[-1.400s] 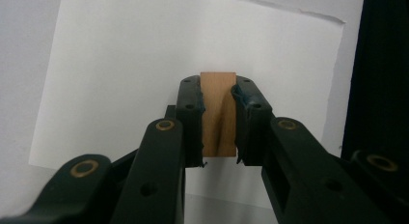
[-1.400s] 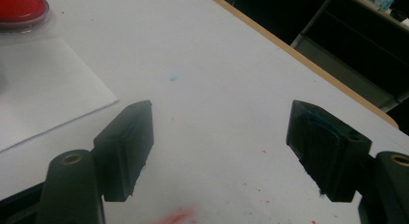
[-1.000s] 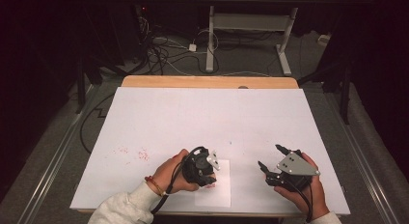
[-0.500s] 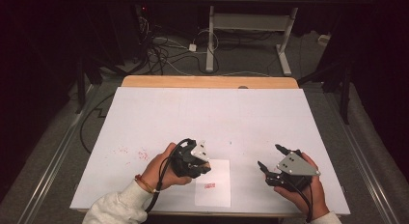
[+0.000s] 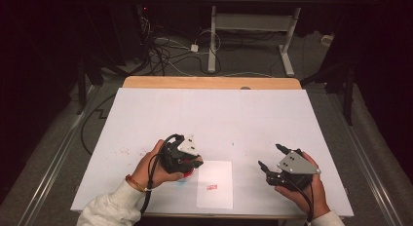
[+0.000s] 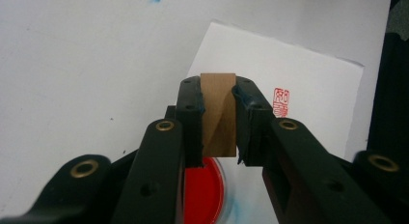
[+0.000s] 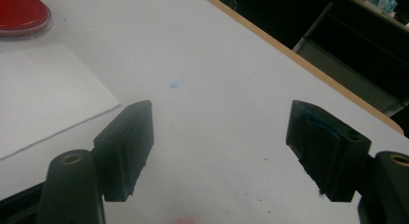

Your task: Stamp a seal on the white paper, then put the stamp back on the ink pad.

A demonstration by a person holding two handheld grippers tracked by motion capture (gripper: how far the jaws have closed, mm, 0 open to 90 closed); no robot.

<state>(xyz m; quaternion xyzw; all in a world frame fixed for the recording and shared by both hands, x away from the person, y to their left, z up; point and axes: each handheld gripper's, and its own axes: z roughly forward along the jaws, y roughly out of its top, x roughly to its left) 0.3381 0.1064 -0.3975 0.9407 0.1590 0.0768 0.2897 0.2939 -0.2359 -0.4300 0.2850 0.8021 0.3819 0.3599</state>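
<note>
Left gripper view: wooden stamp clamped between fingers, above ink pad.

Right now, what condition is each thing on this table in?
Left gripper: fingers shut on the wooden stamp block.
Wooden stamp block: clamped, held above the ink pad.
Red ink pad: uncovered, ink exposed.
Paper sheet: lying flat, bearing one red stamp mark.
Right gripper: fingers open, holding nothing.

left gripper clamped, right gripper spread wide
</note>
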